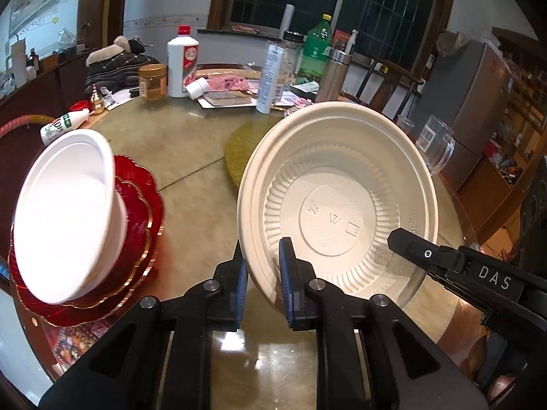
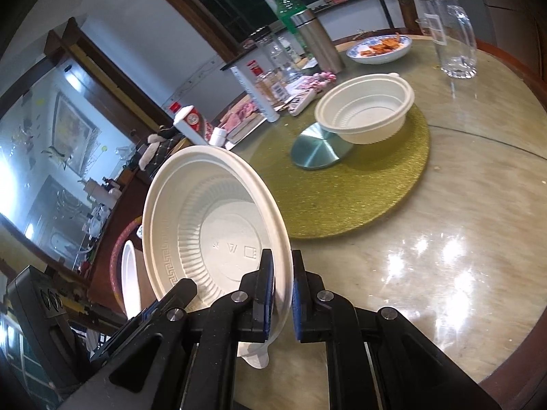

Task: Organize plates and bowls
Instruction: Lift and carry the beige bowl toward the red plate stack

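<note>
Bowl held: cream plastic bowl (image 1: 336, 201), round, thin-walled, with fine radial ribs around a flat embossed base and a key-pattern band under the rim; tipped on edge, centre right of the left wrist view and lower left of the right wrist view (image 2: 212, 229).
Left claw (image 1: 261, 275): black arms with blue pads, closed down on the bowl's rim, one pad outside the wall and one inside.
Right claw (image 2: 283, 294): same build, pinching the opposite rim of the same bowl, which stands upright between its pads.
Second bowl: matching cream ribbed bowl (image 2: 364, 111) with a small rim tab, upper centre of the right wrist view, sitting tilted partly on a brushed metal disc (image 2: 318, 152).
Mat: round, gold, glittery mat (image 2: 376, 201) under disc and bowl.
White bowl: smooth, glossy white bowl (image 1: 65, 215), left of the left wrist view, tilted on a stack of red scalloped plates (image 1: 136, 239) with gold edging.
Table (image 2: 444, 273): round, polished, marbled stone top with a reddish rim.
Glassware: clear tumbler (image 2: 456, 34), upper right of the right wrist view.
</note>
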The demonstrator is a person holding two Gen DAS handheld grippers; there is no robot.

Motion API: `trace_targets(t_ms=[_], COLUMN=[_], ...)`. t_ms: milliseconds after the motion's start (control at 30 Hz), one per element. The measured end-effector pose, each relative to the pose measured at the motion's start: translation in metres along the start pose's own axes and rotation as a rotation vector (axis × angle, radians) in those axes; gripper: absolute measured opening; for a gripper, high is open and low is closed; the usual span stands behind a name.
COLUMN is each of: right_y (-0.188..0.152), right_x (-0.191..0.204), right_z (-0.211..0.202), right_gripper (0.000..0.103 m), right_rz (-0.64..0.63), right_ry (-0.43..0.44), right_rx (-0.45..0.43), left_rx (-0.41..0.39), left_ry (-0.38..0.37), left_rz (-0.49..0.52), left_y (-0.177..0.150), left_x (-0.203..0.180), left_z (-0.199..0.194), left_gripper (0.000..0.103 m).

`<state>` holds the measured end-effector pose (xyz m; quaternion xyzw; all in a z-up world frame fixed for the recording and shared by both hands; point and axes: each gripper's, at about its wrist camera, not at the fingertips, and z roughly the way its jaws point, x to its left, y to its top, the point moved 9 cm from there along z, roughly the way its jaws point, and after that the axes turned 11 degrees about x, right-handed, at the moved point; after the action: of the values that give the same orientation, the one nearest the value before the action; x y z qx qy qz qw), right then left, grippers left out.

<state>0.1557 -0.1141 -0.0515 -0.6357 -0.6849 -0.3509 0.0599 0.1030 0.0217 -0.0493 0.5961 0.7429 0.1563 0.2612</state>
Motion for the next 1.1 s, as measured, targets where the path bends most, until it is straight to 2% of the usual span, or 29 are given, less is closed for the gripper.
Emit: trace_targets(t_ms=[1100], right_y=[-0.004], right_x=[0.11], right_z=[0.024], right_gripper=[0.009], right_rz=[-0.184], right_ry=[0.048], right_rx=[0.026], left_rx=[-0.102], left_ry=[0.037], left_rz=[-0.14], left_y=[0.011], left_x=[0.087], left_z=[-0.045], left_gripper=[0.015])
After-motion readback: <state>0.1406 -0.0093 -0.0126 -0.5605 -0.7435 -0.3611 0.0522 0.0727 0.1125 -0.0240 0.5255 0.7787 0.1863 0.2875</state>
